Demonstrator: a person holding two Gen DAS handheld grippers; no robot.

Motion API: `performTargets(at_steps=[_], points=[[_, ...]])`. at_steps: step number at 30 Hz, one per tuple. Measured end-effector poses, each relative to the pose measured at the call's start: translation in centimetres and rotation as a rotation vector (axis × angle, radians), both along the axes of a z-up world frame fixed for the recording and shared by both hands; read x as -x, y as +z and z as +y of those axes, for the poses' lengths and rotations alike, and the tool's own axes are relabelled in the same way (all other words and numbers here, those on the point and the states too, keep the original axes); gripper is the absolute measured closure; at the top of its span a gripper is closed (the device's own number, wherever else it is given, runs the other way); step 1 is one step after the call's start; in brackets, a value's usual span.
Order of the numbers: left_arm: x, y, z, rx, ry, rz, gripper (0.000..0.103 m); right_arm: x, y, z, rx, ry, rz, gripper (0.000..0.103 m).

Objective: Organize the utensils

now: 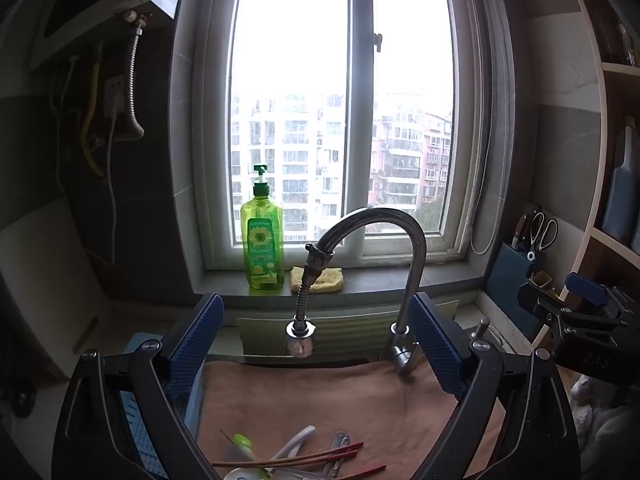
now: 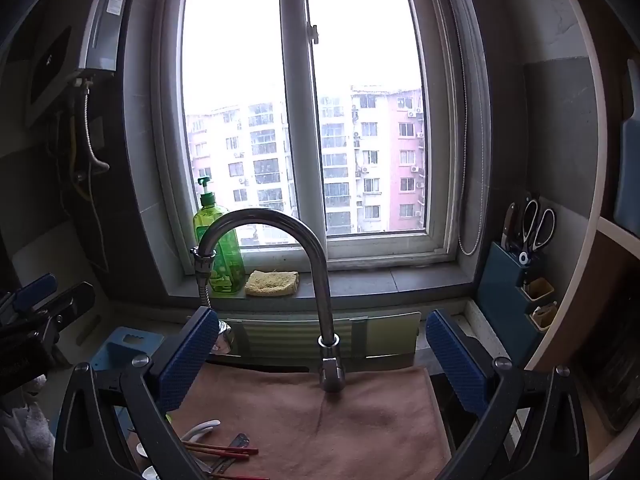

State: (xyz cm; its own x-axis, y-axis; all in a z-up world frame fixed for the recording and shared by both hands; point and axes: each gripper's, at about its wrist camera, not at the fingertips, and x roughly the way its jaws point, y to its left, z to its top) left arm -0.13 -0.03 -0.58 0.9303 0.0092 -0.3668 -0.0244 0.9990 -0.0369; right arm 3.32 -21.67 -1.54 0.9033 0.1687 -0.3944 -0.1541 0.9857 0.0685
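Both grippers hang above a brown towel (image 1: 320,400) spread by the sink, and nothing has been sorted yet, as far as the views show. The left gripper (image 1: 316,344) has its blue pads spread wide with nothing between them; the right gripper (image 2: 320,360) stands just as wide apart and empty.

The utensils still lie in a loose heap at about six o'clock in the left wrist view: red chopsticks (image 1: 296,460) crossing each other, a white-handled spoon (image 1: 296,440), a green-handled piece (image 1: 242,442) and some metal cutlery (image 1: 338,446) whose kind is hard to tell. In the right wrist view the same heap sits at seven o'clock, low and partly cut off by the frame.

A teal holder (image 2: 508,296) with scissors (image 2: 536,228) and knife handles stands at three o'clock on the counter, well apart from the heap; it looks a likely home for the cutlery, though that is a guess. A blue perforated tray (image 1: 140,432) lies at eight o'clock beside the towel.

The chrome faucet (image 2: 280,240) arches between the grippers and the window sill, where a green soap bottle (image 1: 262,240) and yellow sponge (image 1: 318,278) sit. The whole task seems left to do.
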Motion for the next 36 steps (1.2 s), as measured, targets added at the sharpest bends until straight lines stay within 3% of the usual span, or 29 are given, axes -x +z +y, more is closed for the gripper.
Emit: performTargets(at_steps=[36], points=[[0.25,0.44,-0.01,-0.014,0.004,0.002,0.009,0.13,-0.06,-0.15,-0.017,-0.001,0.013,0.001]])
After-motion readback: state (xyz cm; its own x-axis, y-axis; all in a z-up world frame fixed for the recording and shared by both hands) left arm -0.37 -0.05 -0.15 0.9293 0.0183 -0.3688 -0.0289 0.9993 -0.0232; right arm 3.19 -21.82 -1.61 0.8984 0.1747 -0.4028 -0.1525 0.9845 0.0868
